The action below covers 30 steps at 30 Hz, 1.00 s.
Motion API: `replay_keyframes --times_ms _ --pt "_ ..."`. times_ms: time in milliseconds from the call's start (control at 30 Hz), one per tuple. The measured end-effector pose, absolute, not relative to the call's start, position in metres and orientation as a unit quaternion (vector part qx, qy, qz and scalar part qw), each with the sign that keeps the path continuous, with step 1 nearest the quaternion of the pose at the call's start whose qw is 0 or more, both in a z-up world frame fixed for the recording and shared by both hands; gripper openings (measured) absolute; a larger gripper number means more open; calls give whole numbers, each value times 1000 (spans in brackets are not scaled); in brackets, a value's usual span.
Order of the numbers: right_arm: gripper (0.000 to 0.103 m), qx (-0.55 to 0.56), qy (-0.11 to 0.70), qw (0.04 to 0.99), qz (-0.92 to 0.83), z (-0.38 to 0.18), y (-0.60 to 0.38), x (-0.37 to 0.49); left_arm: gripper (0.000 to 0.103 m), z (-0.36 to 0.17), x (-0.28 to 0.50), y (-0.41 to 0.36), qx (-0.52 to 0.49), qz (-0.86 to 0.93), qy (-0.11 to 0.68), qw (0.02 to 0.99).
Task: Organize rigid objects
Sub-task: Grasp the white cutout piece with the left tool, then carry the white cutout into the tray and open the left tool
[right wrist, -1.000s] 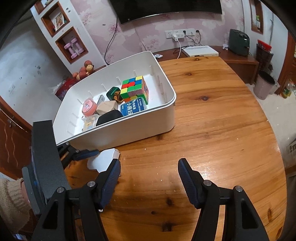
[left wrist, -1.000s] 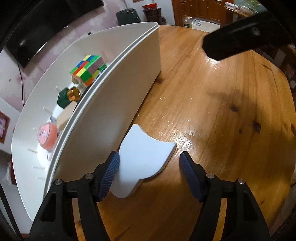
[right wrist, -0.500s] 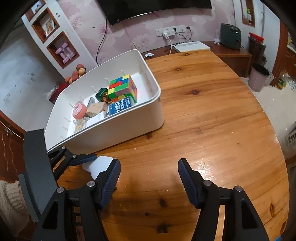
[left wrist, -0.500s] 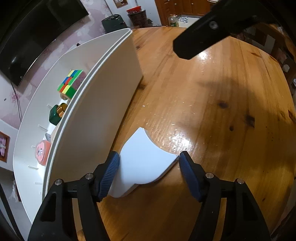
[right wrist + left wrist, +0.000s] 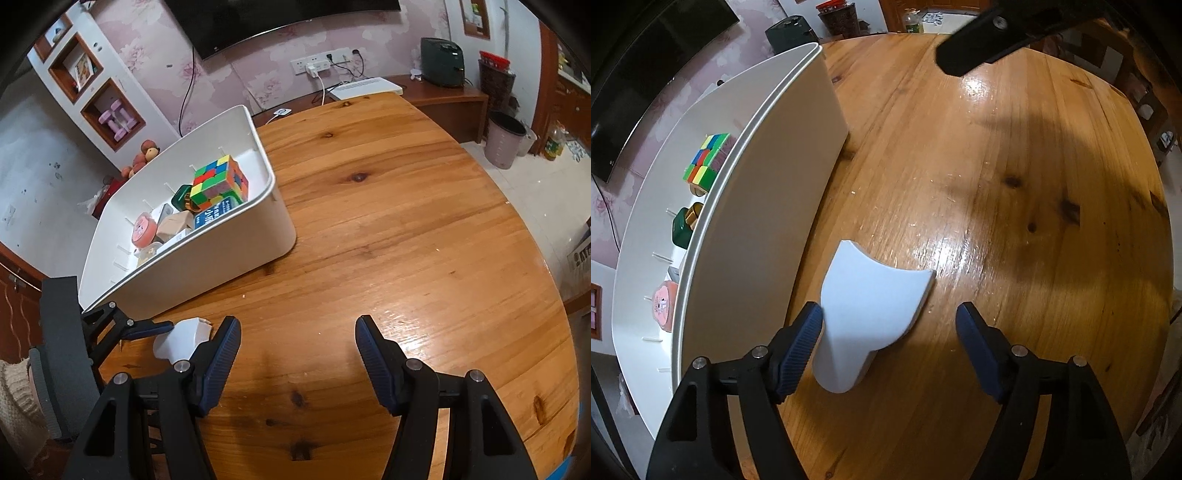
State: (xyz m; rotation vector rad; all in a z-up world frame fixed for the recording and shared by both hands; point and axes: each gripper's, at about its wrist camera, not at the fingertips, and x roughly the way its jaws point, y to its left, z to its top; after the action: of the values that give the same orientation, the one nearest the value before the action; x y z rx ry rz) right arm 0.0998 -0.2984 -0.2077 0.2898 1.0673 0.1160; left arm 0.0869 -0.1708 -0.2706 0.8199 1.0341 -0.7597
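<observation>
A white curved flat piece (image 5: 868,310) lies on the wooden table beside the white bin (image 5: 768,229). My left gripper (image 5: 890,350) is open around the piece's near end; its left pad (image 5: 801,343) touches or nearly touches it. The piece also shows in the right wrist view (image 5: 183,338), partly hidden. The bin (image 5: 229,258) holds a colourful cube (image 5: 218,181), a green bottle with a gold cap (image 5: 686,225), a pink round tin (image 5: 142,229), a blue box and other items. My right gripper (image 5: 295,354) is open and empty over bare table.
The round wooden table (image 5: 406,229) extends right and far of the bin. The right gripper's body (image 5: 993,33) shows dark at the top of the left wrist view. A wall, television, shelves and a bin stand beyond the table.
The left gripper has drawn slightly back and turned, so the bin looks further away. The right gripper has shifted a little toward the bin side. The white piece stays on the table.
</observation>
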Motion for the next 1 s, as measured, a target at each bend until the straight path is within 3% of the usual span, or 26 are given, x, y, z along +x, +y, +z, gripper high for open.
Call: replay_keyframes --times_ms 100,133,267,633,1000 --pt "65 141 508 848 52 -211 -302 98 74 -270 86 -169 367 -340 467 729" --pt "65 143 508 848 51 -211 -303 98 66 -270 89 -168 368 -335 462 734" --pt "65 147 507 848 52 -212 -306 96 61 -263 99 -163 343 -327 468 746" --pt "65 130 498 855 63 -203 -306 92 59 -235 89 -153 279 -297 473 781" --pt "65 97 455 878 108 -150 -281 101 59 -134 97 -128 185 -240 425 853"
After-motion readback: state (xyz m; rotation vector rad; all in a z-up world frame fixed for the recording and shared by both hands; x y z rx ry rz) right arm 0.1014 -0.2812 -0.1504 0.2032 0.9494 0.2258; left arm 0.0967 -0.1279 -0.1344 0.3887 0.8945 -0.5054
